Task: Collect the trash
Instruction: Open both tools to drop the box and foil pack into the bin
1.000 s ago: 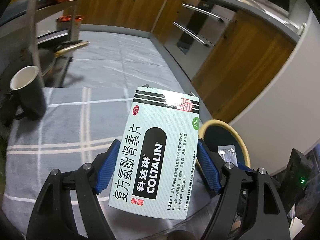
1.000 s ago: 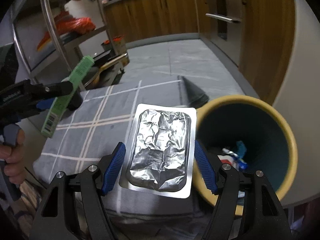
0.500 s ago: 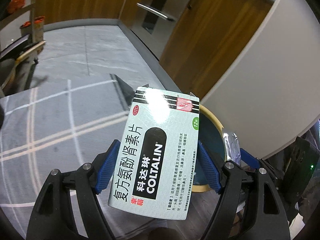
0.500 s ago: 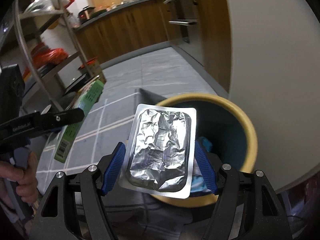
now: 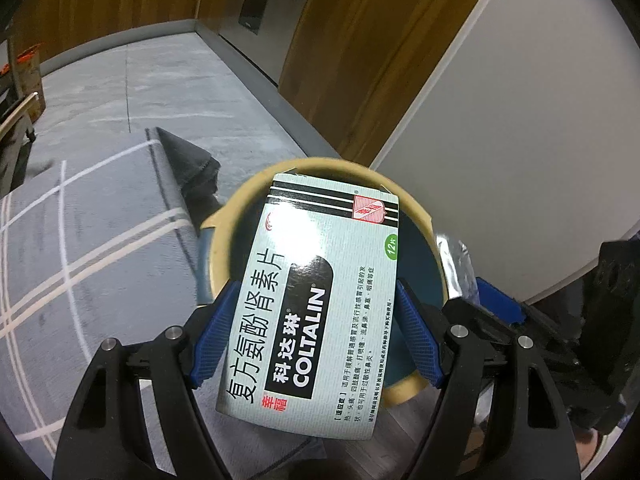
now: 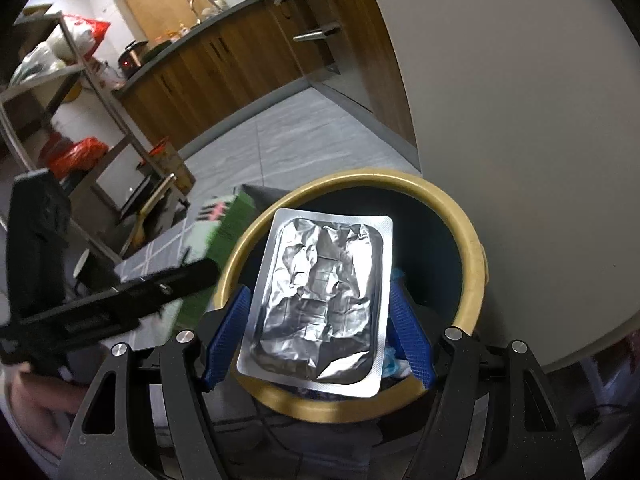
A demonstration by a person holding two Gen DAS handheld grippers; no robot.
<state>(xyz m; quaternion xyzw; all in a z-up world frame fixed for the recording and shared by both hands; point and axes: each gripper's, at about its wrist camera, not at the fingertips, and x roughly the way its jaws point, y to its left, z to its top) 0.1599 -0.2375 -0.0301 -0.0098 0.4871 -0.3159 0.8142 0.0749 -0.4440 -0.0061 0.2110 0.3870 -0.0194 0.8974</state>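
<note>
My left gripper (image 5: 316, 300) is shut on a pale green medicine box (image 5: 316, 292) printed COLTALIN, held flat over the mouth of a dark blue bin with a yellow rim (image 5: 224, 220). My right gripper (image 6: 318, 308) is shut on a silver foil blister pack (image 6: 320, 296), which hangs over the same bin (image 6: 472, 240). In the right wrist view the medicine box (image 6: 224, 224) and the left gripper's black body (image 6: 120, 300) sit at the bin's left rim. The foil pack (image 5: 456, 268) shows at the bin's right rim in the left wrist view. Some blue trash (image 6: 400, 274) lies inside the bin.
A grey checked cloth (image 5: 80, 260) covers the table left of the bin. A white wall (image 5: 500, 140) stands right behind the bin. Wooden cabinets (image 5: 340, 60) line the grey tiled floor (image 5: 160, 80). A metal shelf rack (image 6: 60, 120) with red bags stands at the far left.
Both grippers have swung to the right, away from the table, and now hold the box and the foil pack over the bin's mouth. Neither grip has changed.
</note>
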